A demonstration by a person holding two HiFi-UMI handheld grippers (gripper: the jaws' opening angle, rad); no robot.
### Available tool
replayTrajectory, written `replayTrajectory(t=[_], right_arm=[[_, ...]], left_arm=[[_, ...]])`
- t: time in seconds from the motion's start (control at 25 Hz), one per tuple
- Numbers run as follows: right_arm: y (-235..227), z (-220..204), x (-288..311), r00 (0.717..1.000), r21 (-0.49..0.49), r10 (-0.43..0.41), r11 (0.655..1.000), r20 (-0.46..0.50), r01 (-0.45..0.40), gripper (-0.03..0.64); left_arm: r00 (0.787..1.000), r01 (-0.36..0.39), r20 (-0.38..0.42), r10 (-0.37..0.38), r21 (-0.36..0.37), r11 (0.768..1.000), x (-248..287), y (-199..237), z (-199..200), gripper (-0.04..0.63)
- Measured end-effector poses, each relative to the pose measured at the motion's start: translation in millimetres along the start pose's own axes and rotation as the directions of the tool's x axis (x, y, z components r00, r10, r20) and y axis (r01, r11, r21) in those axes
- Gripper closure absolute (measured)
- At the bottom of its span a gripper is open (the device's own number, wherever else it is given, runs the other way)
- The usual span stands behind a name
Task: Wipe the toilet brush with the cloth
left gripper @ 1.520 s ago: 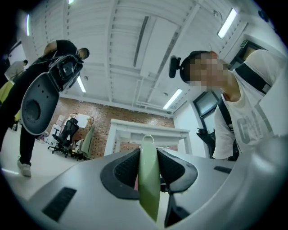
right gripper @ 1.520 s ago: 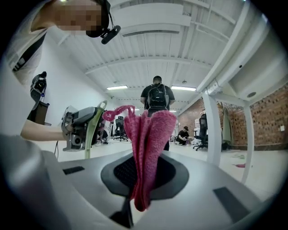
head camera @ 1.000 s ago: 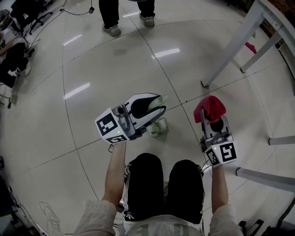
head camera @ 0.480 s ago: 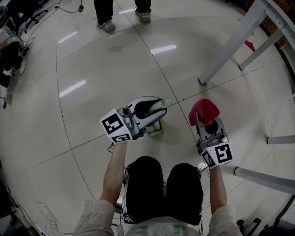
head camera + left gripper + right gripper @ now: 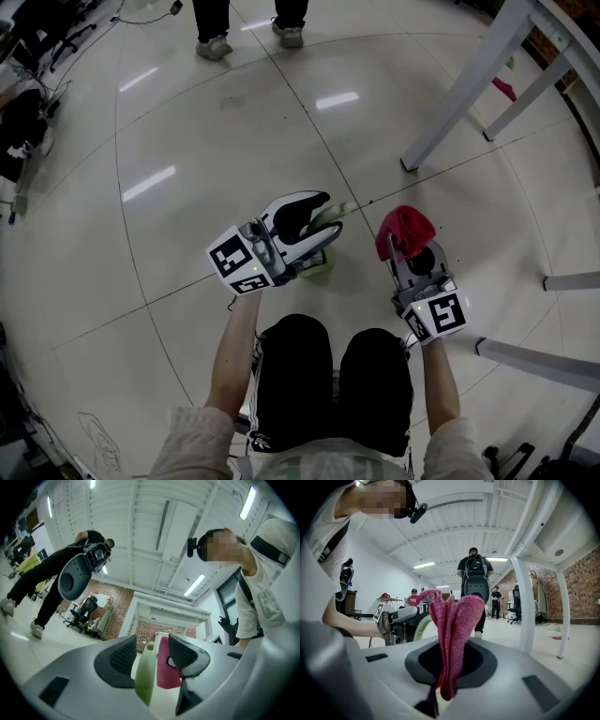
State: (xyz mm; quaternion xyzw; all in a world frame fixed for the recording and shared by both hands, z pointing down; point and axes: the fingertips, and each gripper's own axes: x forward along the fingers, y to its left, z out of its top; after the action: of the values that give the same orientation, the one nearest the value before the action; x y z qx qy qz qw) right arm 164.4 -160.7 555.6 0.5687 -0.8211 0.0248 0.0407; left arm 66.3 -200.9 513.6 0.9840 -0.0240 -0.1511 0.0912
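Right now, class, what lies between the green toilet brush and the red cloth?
Only bare floor lies between the brush and the cloth. The head view shows them apart, not touching.

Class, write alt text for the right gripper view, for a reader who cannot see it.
A pink cloth is pinched in the right gripper, filling the centre. Behind it, a person in dark clothes stands on a pale floor beside a white table leg.
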Motion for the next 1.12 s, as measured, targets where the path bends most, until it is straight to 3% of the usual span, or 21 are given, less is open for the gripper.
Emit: replayTrajectory(t=[0.04,0.16,0.28,0.32,0.36,0.48,0.56,0.68,0.76,0.88,1.0,1.04,1.12], right_arm=[[0,2,-1,1.000,0.001,0.003,1.000,0.001,-0.003,0.586],[-5,9,-1,1.000,0.003,-0.007,1.000,0.017,0.007,0.586],[-10,14,0,0.999,0.030,-0.031,0.999,0.045,0.030,0.586],[-11,15,1,0.998,0.041,-0.037,0.999,0.051,0.035,0.586],[-11,16,2,0.998,0.049,-0.041,0.998,0.054,0.038,0.586],[-10,15,10,0.996,0.060,-0.050,0.997,0.069,0.046,0.586],[-9,16,14,0.995,0.070,-0.057,0.996,0.078,0.052,0.586],[-15,35,19,0.994,0.093,-0.082,0.993,0.079,0.075,0.586],[-17,76,19,0.991,0.115,-0.102,0.989,0.087,0.092,0.586],[-15,177,18,0.988,0.127,-0.110,0.987,0.105,0.097,0.586],[-8,292,15,0.987,0.157,-0.123,0.982,0.105,0.106,0.586],[-6,333,14,0.986,0.165,-0.128,0.980,0.107,0.110,0.586],[3,415,9,0.985,0.177,-0.135,0.977,0.104,0.115,0.586]], left_arm=[[1.000,0.001,0.004,-0.001,0.010,1.000,2,-2,7,0.392],[1.000,-0.011,-0.004,0.012,0.065,0.998,2,-4,28,0.391],[0.993,-0.113,0.039,0.110,0.088,0.990,-14,3,48,0.393],[0.980,-0.193,0.062,0.188,0.091,0.977,-23,12,53,0.461],[0.956,-0.290,0.082,0.283,0.091,0.953,-33,22,57,0.594],[0.866,-0.496,0.102,0.489,0.049,0.867,-65,45,55,0.594],[0.835,-0.543,0.115,0.538,0.021,0.839,-79,50,52,0.594],[0.809,-0.579,0.132,0.573,0.002,0.816,-86,51,68,0.594],[0.796,-0.596,0.133,0.590,0.008,0.803,-79,43,105,0.594],[0.767,-0.631,0.143,0.625,-0.003,0.776,-58,23,196,0.594],[0.688,-0.678,0.211,0.695,-0.154,0.718,-48,0,309,0.594],[0.657,-0.703,0.220,0.721,-0.166,0.691,-44,-8,348,0.594],[0.604,-0.768,0.199,0.771,-0.114,0.631,-35,-30,427,0.594]])
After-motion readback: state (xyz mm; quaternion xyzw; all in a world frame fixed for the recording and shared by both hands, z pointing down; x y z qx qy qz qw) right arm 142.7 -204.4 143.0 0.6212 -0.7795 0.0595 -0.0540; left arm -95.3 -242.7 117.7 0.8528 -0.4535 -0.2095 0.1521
